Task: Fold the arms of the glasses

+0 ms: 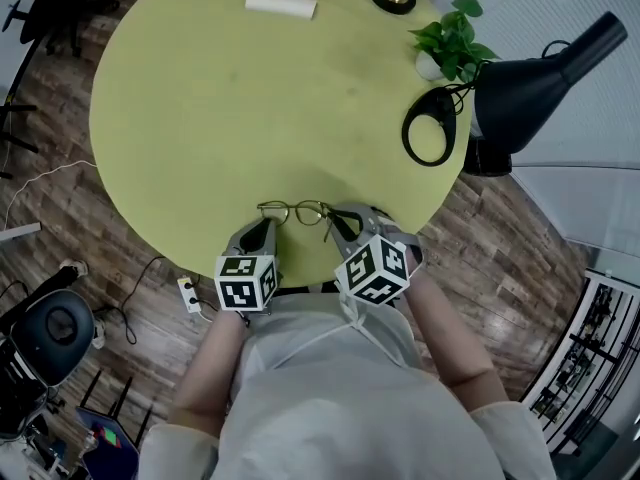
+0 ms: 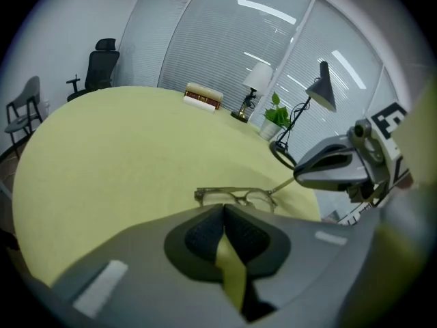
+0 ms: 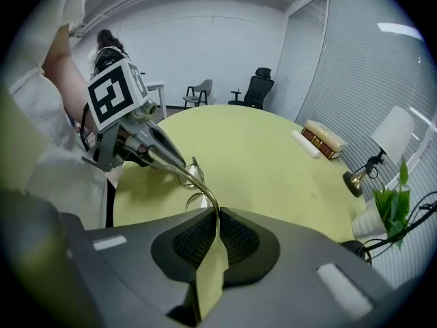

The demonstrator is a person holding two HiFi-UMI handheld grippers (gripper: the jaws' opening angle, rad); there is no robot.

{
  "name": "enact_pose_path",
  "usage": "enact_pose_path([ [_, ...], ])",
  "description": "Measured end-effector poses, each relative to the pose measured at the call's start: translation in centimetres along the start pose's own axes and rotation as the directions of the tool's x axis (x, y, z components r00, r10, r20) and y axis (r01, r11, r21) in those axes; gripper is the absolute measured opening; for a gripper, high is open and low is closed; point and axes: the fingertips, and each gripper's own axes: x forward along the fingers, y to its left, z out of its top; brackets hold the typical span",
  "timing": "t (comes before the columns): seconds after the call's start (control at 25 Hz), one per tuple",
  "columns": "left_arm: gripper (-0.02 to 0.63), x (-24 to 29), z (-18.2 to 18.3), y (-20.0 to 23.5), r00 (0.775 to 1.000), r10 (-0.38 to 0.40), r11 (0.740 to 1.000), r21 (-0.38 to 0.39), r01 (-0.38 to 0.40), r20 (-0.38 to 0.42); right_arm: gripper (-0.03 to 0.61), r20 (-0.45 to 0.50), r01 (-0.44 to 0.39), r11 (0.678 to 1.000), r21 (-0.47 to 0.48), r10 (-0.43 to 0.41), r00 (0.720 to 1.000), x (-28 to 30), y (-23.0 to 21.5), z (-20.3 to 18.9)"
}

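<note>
Now left gripper (image 1: 266, 220) pinches the glasses (image 1: 297, 211), right gripper (image 1: 336, 219) one arm (image 3: 199, 181) (lamp (image 1: 530, 88), plant (image 1: 452, 38) well apart).

Glasses (image 1: 295, 211) at near edge of round yellow-green table (image 1: 200, 118); left gripper (image 1: 266, 226) at their left end, right gripper (image 1: 343, 223) at right arm (grip unclear from above); plant (image 1: 452, 38), black lamp (image 1: 530, 88) far right

Round yellow-green table (image 1: 200, 118); wood floor (image 1: 55, 98); blinds (image 2: 225, 46); black office chair (image 3: 254, 87).
</note>
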Motion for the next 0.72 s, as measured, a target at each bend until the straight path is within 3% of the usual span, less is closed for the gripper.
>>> enact_pose_path([
  [0.2, 0.006, 0.8, -1.3, -0.3, 0.998, -0.027, 0.999, -0.025, 0.026, -0.061, 0.021, 0.005, -0.006, 1.0, -0.014, 0.007, 1.0, -0.2, 0.3, 0.2],
  [0.32, 0.006, 0.8, -1.2, -0.1, 0.998, -0.026, 0.999, -0.035, 0.024, -0.061, 0.021, 0.013, -0.015, 0.999, -0.041, 0.015, 1.0, -0.2, 0.6, 0.4],
  [0.52, 0.006, 0.9, -1.3, -0.1, 0.998, -0.013, 1.0, -0.018, 0.011, -0.068, 0.023, 0.008, -0.078, 0.982, -0.174, 0.081, 0.997, -0.4, 1.2, 0.8],
  [0.72, 0.006, 1.0, -1.3, -0.2, 0.998, -0.019, 0.999, -0.041, 0.016, -0.066, 0.025, 0.003, -0.108, 0.974, -0.2, 0.111, 0.994, 0.2, 1.3, 1.3],
])
